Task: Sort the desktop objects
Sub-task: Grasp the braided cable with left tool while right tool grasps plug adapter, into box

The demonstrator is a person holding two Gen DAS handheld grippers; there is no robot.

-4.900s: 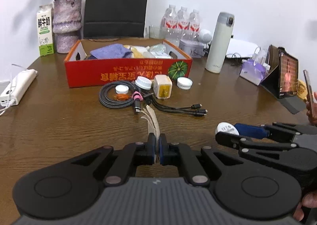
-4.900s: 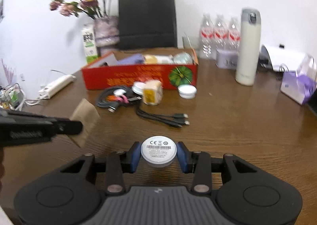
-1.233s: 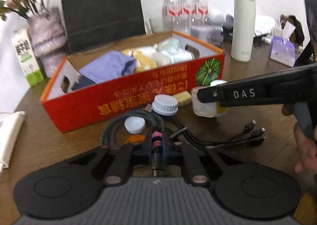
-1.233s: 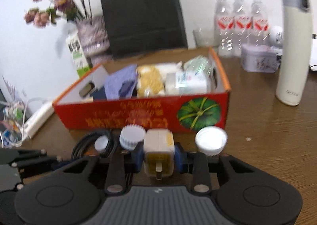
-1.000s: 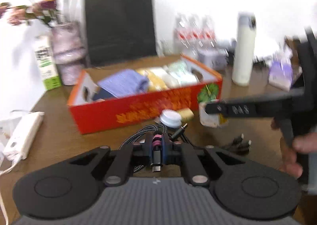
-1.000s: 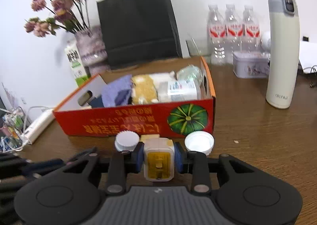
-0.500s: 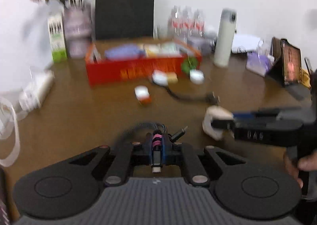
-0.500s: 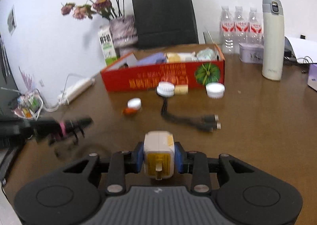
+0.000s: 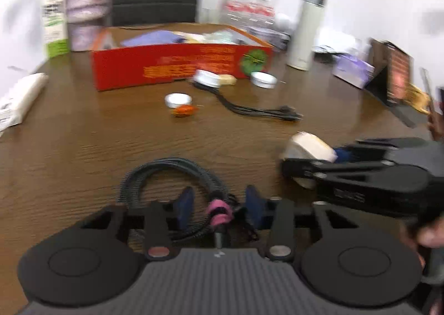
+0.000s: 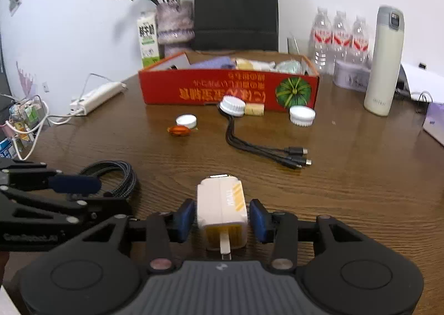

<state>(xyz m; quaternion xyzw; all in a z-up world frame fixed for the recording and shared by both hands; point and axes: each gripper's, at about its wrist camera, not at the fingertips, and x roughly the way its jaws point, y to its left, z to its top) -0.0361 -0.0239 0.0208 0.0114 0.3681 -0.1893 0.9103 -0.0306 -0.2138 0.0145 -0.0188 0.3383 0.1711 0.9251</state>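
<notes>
My left gripper [image 9: 219, 205] is open. The coiled braided cable [image 9: 172, 176] with a pink tie lies on the table between its pads, loose. It also shows in the right wrist view [image 10: 116, 173]. My right gripper [image 10: 221, 216] is open, its pads a little apart from the white and yellow charger plug [image 10: 221, 211], which rests on the table. The charger also shows in the left wrist view [image 9: 308, 148], beside the right gripper.
A red cardboard box [image 10: 230, 90] with several items stands at the back. In front of it lie white caps [image 10: 302, 115], a black multi-head cable [image 10: 266, 150], an orange object [image 10: 179, 130]. A white thermos [image 10: 384, 62], bottles, vase, milk carton and power strip [image 10: 97, 96] ring the table.
Both grippers have lowered to the near table and opened. The cable and the charger, held half a second ago, now lie released between the pads.
</notes>
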